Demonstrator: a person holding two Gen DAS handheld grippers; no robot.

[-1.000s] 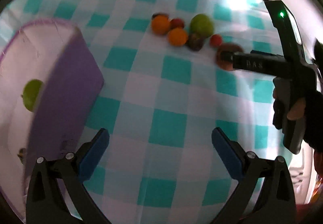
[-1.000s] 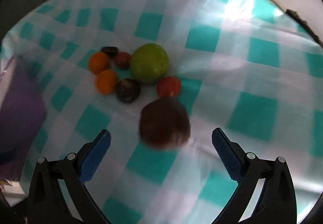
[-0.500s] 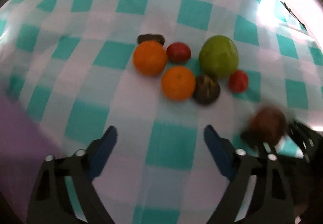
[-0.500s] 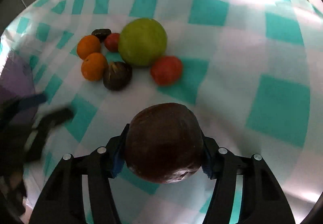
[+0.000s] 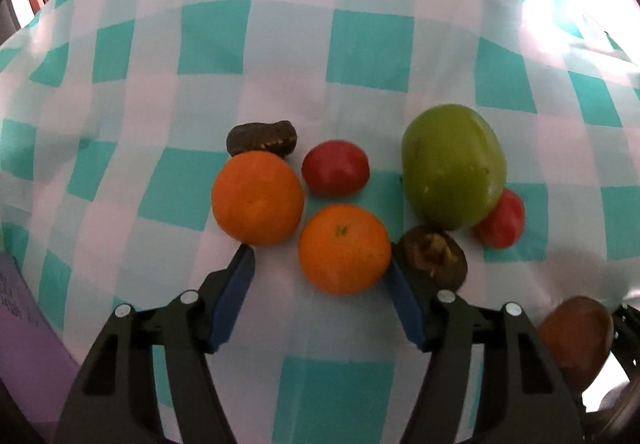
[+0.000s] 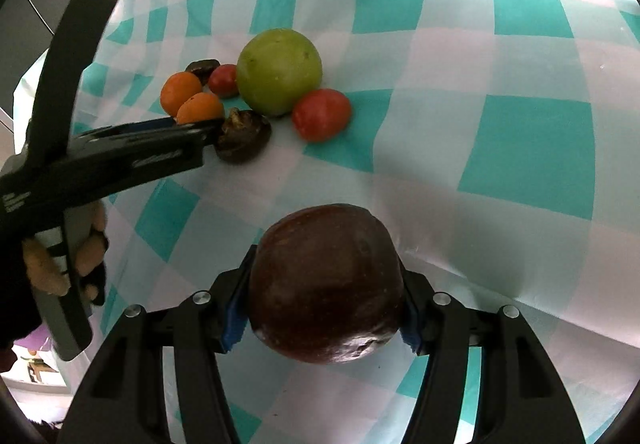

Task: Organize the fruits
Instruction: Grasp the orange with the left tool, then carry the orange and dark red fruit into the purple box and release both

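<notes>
Teal-and-white checked cloth (image 5: 360, 56) filled both of my wrist views. My right gripper (image 6: 320, 310) was clamped on the dark brown fruit (image 6: 324, 284), both blue pads pressed to its sides; a second earlier that fruit lay loose on the cloth between wide jaws. My left gripper (image 5: 320, 280) had just been closing, its jaws half-narrowed around the nearer orange (image 5: 344, 248). The right pad looked to touch the peel, while the left pad stood clear, so nothing was held yet. A second before, this gripper stood wide beside the purple box, with the fruit pile far off at twelve o'clock. In the left view, the other orange (image 5: 258, 198) sat at ten o'clock from the nearer one, the green fruit (image 5: 452, 166) at two o'clock, and a dark wrinkled fruit (image 5: 432, 258) touching at three.
</notes>
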